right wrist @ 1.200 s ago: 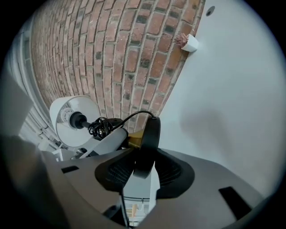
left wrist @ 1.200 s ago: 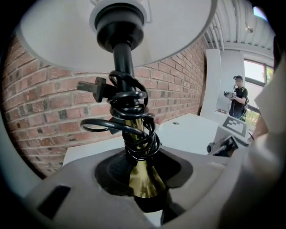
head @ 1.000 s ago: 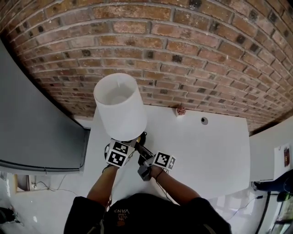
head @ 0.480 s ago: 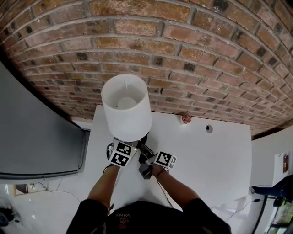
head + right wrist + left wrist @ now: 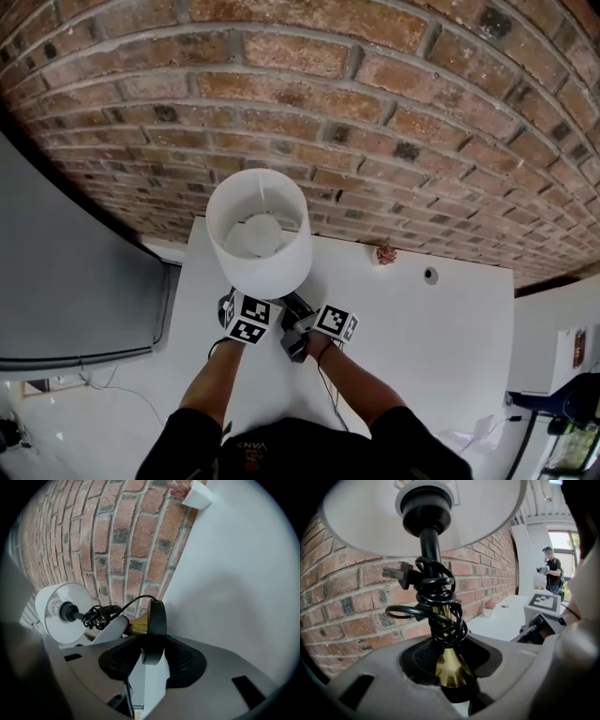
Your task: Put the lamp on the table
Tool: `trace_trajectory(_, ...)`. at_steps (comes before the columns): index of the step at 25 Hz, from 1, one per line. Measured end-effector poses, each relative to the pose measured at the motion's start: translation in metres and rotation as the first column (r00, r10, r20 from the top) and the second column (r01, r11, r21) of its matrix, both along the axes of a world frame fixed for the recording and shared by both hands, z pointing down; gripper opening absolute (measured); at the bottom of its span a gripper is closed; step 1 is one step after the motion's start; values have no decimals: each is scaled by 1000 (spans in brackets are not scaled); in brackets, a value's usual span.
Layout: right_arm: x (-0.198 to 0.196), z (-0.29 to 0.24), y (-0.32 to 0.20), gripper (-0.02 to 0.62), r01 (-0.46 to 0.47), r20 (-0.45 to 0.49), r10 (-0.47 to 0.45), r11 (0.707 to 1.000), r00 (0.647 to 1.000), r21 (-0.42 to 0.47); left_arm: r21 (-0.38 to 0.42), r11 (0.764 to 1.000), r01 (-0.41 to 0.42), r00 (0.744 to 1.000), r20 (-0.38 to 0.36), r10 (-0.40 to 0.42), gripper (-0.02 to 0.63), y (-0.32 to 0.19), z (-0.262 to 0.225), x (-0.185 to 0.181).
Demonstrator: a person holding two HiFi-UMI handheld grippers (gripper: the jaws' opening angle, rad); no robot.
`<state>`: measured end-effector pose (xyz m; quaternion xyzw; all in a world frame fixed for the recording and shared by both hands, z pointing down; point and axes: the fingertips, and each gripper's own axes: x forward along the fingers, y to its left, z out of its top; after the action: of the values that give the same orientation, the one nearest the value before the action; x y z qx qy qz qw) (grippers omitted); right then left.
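- Person's forearms (image 5: 217,384) reach over the near edge of the white table (image 5: 441,347); one claw in each hand, side by side.
- Left claw (image 5: 451,674) pinches the brass stem of the lamp (image 5: 259,234) low down; black cable (image 5: 438,603) is wound round the stem above the pads.
- Right claw (image 5: 153,654) straddles the rim of the lamp's black base disc; jaws opening; pads lie against both faces, no gap visible.
- Lamp upright over the table's left part, white shade uppermost; contact between base and table cannot be determined.
- Small pot (image 5: 384,254) with pink plant at the table's rear edge, well apart from the lamp.
- Brick wall (image 5: 394,103) directly behind.
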<state>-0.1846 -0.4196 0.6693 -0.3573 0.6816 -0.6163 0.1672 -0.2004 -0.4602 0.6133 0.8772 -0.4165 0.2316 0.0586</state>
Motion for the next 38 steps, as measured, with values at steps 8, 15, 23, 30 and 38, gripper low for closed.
trace_trajectory(8, 1, 3, -5, 233, -48, -15, 47, 997, 999, -68, 1, 1000, 30, 1000, -7, -30, 137, -6, 13, -5)
trace_trajectory(15, 13, -1, 6, 242, -64, -52, 61, 996, 997, -57, -10, 998, 58, 998, -10, -58, 136, -7, 24, -8)
trace_trajectory(23, 29, -4, 24, 239, -71, -69, 68, 997, 995, -39, 51, 995, 83, 997, 5, -83, 127, -13, 23, -12)
trace_trajectory(30, 34, -14, 33, 206, -48, -106, 49, 999, 993, 17, 78, 994, 77, 997, 10, -78, 133, -13, 25, -12)
trace_trajectory(38, 42, -28, 46, 175, -30, -158, 41, 997, 987, 73, 76, 994, 78, 997, 23, -80, 140, -10, 27, -14)
